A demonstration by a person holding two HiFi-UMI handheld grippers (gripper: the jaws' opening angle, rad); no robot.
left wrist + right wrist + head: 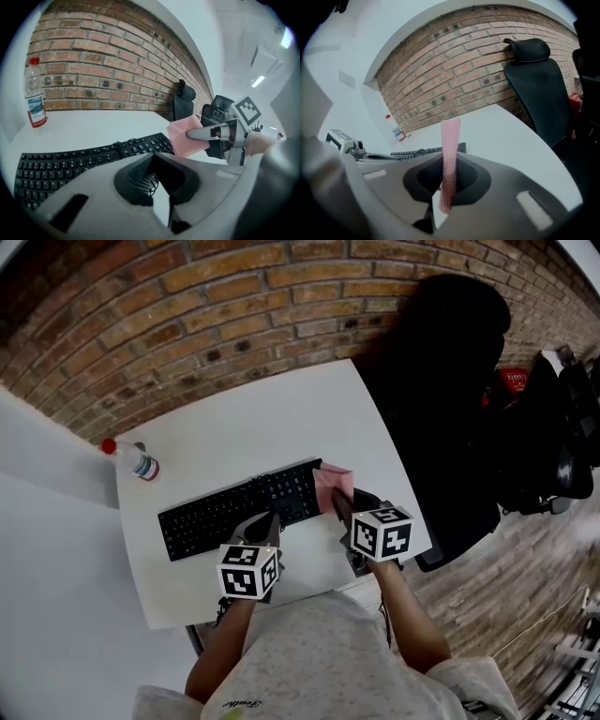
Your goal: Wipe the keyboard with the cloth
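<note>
Losing the near edge of the black keyboard (234, 512) behind the left gripper (267, 519) from the head view, and hiding its lower rows again behind that gripper's own grey body in the left gripper view. Pressing the left jaws together on nothing, tips poised at the keyboard's near edge, right of its middle, over the white table (253, 427); not showing clearly whether touching the keys. Pinching the pink cloth (451, 138) in the closed right gripper (449, 161), showing it edge-on there as a thin upright strip and swallowing its lower end between the jaws. Holding that cloth at the keyboard's right end, beside the number keys; failing to settle from any view whether resting on the keys or hanging just clear. Cutting off the person's arms and grey shirt at the bottom of the head view. Standing near the table's far left corner, well apart from the keyboard: a clear bottle (136, 461) wearing a red cap. Backing everything, a brick wall (187, 324); crowding the table's right side, a black chair (450, 362), blocking part of that wall.
</note>
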